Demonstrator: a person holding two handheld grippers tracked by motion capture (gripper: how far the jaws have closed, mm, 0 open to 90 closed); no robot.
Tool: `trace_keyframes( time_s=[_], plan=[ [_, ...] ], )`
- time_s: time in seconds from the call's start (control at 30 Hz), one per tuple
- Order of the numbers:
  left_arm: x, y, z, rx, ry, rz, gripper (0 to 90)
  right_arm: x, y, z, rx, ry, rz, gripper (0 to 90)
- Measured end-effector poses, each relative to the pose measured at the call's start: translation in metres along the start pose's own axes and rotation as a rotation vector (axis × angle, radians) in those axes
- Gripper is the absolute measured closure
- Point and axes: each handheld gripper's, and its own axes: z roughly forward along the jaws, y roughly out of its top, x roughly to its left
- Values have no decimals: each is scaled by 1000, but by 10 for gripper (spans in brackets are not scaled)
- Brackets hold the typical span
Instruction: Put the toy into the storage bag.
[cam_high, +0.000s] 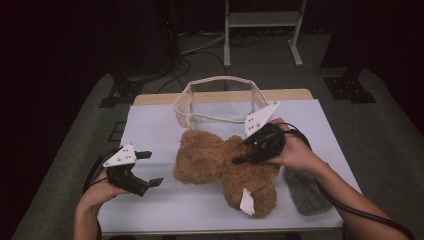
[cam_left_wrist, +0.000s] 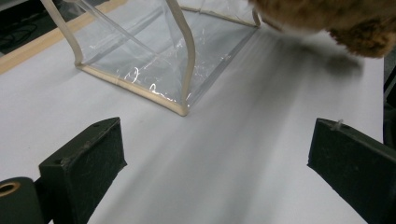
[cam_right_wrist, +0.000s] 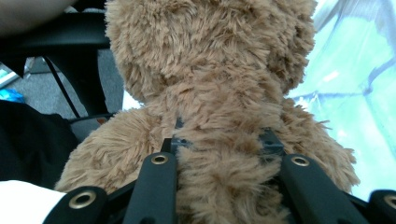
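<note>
At the lower left of the high view, the left gripper (cam_high: 148, 169) rests low over the white surface (cam_high: 150, 125), jaws wide apart with nothing between them. In the left gripper view those jaws rise from the bottom corners with bare surface between them; the bear (cam_left_wrist: 322, 18) shows as a brown blur at the upper right, well apart from them, and the clear bag (cam_left_wrist: 154, 56) stands at the upper middle, its near corner pointing toward the jaws.

In the centre of the high view the bear (cam_high: 220, 165) lies on the surface just in front of the bag (cam_high: 220, 102), its head toward the left and a white tag (cam_high: 247, 202) on the leg nearest the bottom edge. The right gripper (cam_high: 245, 150) comes in from the right, jaws clamped on the bear's middle. In the right gripper view the two jaws sink into the fur (cam_right_wrist: 219, 154) on either side of the body, their tips buried, so how deep they reach is hard to tell.

There is open surface to the left of the bear and along the bottom edge. The bag's open mouth faces up, close behind the bear.

At the lower right, a grey cloth (cam_high: 305, 192) lies at the surface's edge, partly under the right forearm. The room behind is dark.
</note>
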Motion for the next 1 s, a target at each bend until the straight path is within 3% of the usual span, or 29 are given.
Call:
trace_keyframes(
  time_s=[0.4, 0.67, 0.87, 1.0],
  plan=[
    [1, -1, -2, -5, 1, -6, 30, -7, 45, -36, -34, 19, 11, 676],
    [0, -1, -5, -9, 7, 1, 30, -15, 94, -60, -6, -7, -17, 675],
    [1, -2, -6, -19, 4, -6, 30, -21, 134, -85, -15, -24, -24, 675],
    [1, -2, -5, -7, 1, -1, 30, -28, 151, -94, -13, -29, -24, 675]
  ],
)
